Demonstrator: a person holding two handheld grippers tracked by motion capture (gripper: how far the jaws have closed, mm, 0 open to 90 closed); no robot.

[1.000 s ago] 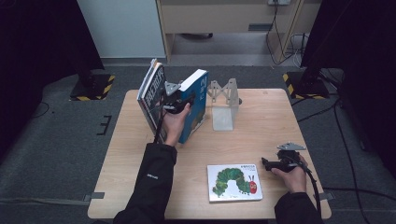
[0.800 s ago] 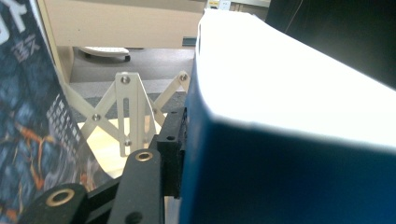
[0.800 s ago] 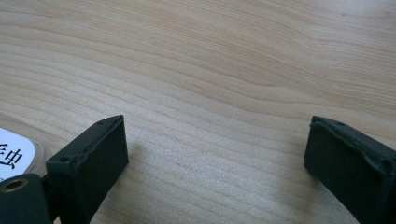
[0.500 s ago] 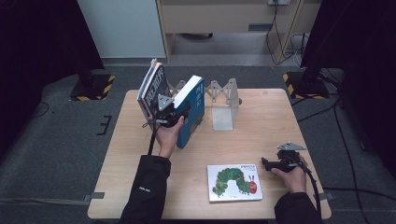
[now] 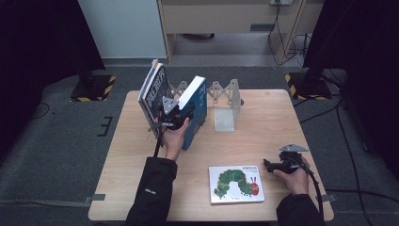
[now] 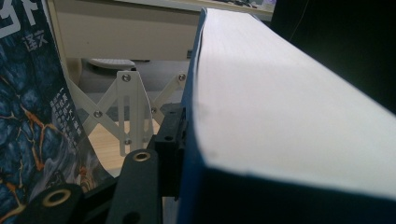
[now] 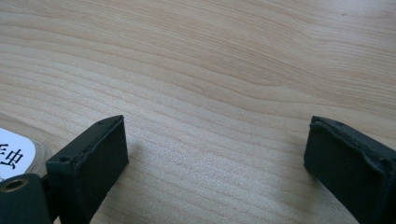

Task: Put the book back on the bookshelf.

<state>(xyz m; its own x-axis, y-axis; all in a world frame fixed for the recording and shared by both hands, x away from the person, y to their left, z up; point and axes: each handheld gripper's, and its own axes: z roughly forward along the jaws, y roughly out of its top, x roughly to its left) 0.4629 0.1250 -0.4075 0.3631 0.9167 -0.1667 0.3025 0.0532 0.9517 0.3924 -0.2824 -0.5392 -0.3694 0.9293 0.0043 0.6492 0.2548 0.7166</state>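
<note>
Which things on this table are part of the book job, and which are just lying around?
In the job:
- blue book, gripped by the left tongs
- dark book
- white folding rack

Lying about:
- caterpillar book
- right tongs, open, resting on the table

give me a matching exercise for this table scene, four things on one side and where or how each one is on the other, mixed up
Things:
1. blue book
2. caterpillar picture book
3. dark book
4. right gripper

Places or states:
A. lies flat on the table's near edge
B. leans tilted at the left end of the white folding rack
C. stands on edge, clamped by the left gripper
D. jaws open, nothing between them, low over the bare wooden table

Pairs: 1-C, 2-A, 3-B, 4-D
</note>
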